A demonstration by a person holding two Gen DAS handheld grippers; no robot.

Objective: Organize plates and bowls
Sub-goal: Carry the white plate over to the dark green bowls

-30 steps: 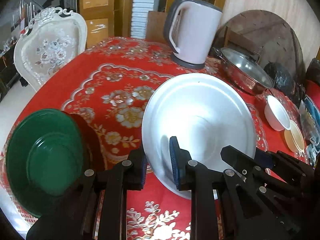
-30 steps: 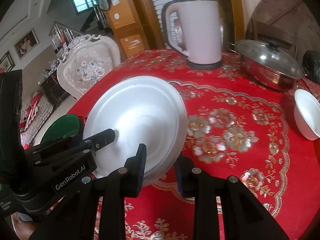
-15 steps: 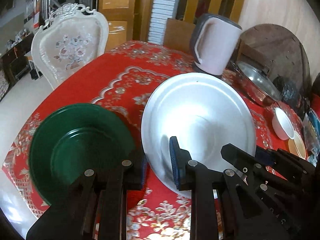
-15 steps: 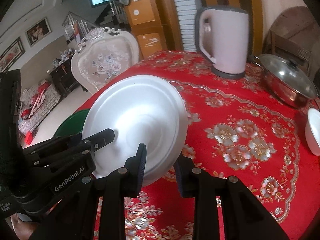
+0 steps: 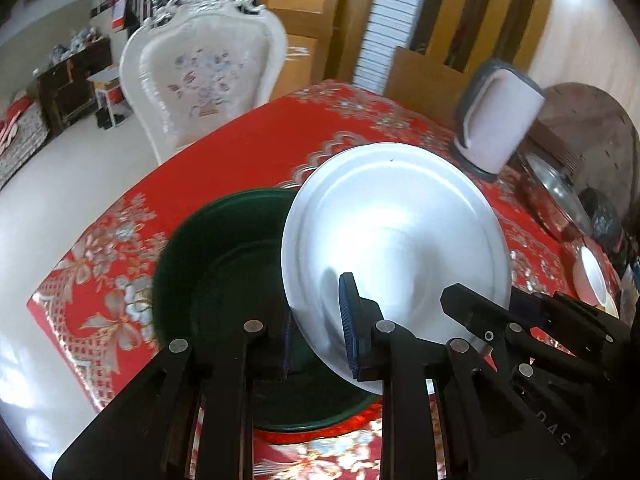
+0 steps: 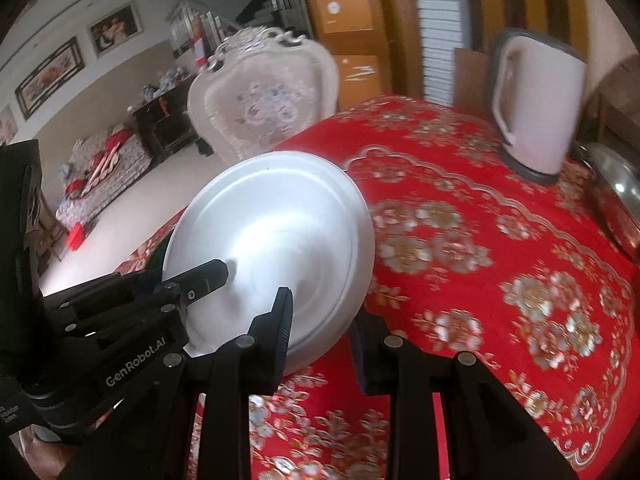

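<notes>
A large white plate (image 5: 392, 232) is held tilted above the red tablecloth by its near rim. My left gripper (image 5: 316, 320) is shut on the rim's left part, and my right gripper (image 6: 320, 312) is shut on the right part. Each gripper also shows in the other's view, the right gripper (image 5: 452, 298) and the left gripper (image 6: 220, 270). A dark green plate (image 5: 224, 264) lies on the table near its left corner. The white plate (image 6: 272, 232) covers the green plate's right side in the left wrist view and hides it in the right wrist view.
A pale kettle (image 5: 500, 120) stands at the back, with a lidded steel pot (image 5: 556, 196) to its right. A small white bowl (image 5: 592, 280) sits at the far right. A white chair (image 5: 204, 68) stands past the table's left edge, over bare floor.
Both grippers have carried the white plate to the left across the table. The green plate, earlier apart on the left, now lies partly under the white plate. Both views rolled a little.
</notes>
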